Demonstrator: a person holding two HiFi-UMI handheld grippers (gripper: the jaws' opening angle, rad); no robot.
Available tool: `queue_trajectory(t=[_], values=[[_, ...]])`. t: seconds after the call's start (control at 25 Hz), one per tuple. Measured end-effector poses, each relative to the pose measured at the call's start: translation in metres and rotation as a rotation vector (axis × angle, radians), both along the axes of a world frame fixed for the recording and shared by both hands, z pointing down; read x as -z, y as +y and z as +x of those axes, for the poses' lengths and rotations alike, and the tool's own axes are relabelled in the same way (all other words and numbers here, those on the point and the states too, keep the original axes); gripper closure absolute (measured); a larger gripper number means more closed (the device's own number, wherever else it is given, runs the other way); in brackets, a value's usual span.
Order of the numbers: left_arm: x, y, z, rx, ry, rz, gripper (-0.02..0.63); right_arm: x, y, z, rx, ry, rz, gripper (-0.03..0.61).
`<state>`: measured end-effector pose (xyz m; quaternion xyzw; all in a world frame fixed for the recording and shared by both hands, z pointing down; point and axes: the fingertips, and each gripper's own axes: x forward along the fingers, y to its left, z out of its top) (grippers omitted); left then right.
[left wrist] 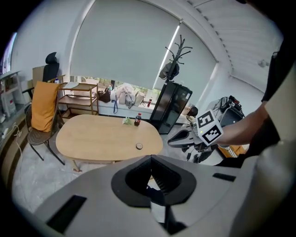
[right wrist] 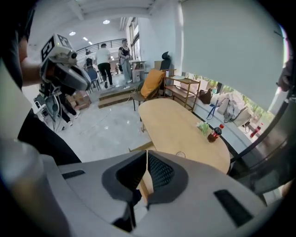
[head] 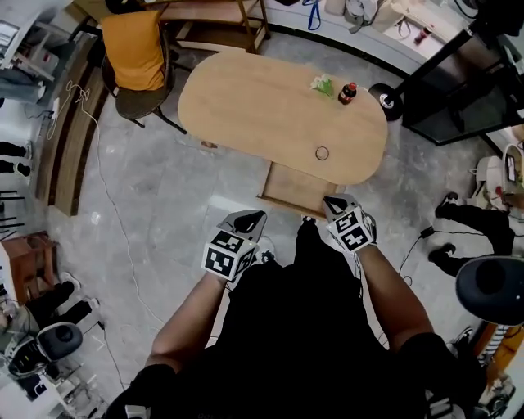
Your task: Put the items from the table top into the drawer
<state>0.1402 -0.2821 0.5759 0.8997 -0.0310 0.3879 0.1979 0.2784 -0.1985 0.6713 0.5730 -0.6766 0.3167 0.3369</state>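
Observation:
An oval wooden table (head: 270, 110) stands ahead of me. On its far right part are a small dark bottle with a red cap (head: 347, 93) and a green and white packet (head: 322, 83). A small round ring-like thing (head: 322, 153) lies near the front edge. Under that edge a wooden drawer (head: 296, 188) is pulled out. My left gripper (head: 248, 221) and right gripper (head: 335, 202) hover short of the table above the floor, both shut and empty. The left gripper view shows the bottle (left wrist: 137, 120), the ring (left wrist: 138, 146) and the right gripper (left wrist: 185, 137).
A chair draped with an orange cloth (head: 137, 51) stands at the table's far left. A wooden shelf (head: 214, 24) is behind it, and a black cabinet (head: 458, 90) at the right. A person's legs (head: 473, 223) stand to my right. People (right wrist: 104, 60) walk in the distance.

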Motion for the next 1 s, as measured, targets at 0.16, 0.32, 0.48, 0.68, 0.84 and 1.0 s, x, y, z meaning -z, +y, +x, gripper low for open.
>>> queue_trajectory(t=[0.16, 0.32, 0.48, 0.68, 0.84, 1.0], values=[[-0.035, -0.008, 0.027, 0.052, -0.103, -0.03, 0.609, -0.086, -0.014, 0.045, 0.085, -0.006, -0.142, 0.574], [-0.068, -0.025, 0.054, 0.106, -0.164, -0.079, 0.609, -0.15, -0.052, 0.088, 0.118, -0.01, -0.189, 0.572], [-0.104, -0.028, 0.071, 0.143, -0.209, -0.115, 0.609, -0.211, -0.084, 0.122, 0.153, 0.04, -0.216, 0.572], [-0.134, -0.022, 0.073, 0.164, -0.261, -0.155, 0.609, -0.265, -0.109, 0.133, 0.224, 0.073, -0.26, 0.553], [-0.148, -0.018, 0.071, 0.179, -0.271, -0.175, 0.609, -0.292, -0.112, 0.128, 0.282, 0.1, -0.305, 0.5], [-0.155, -0.015, 0.072, 0.194, -0.264, -0.192, 0.609, -0.306, -0.107, 0.129, 0.29, 0.143, -0.336, 0.527]])
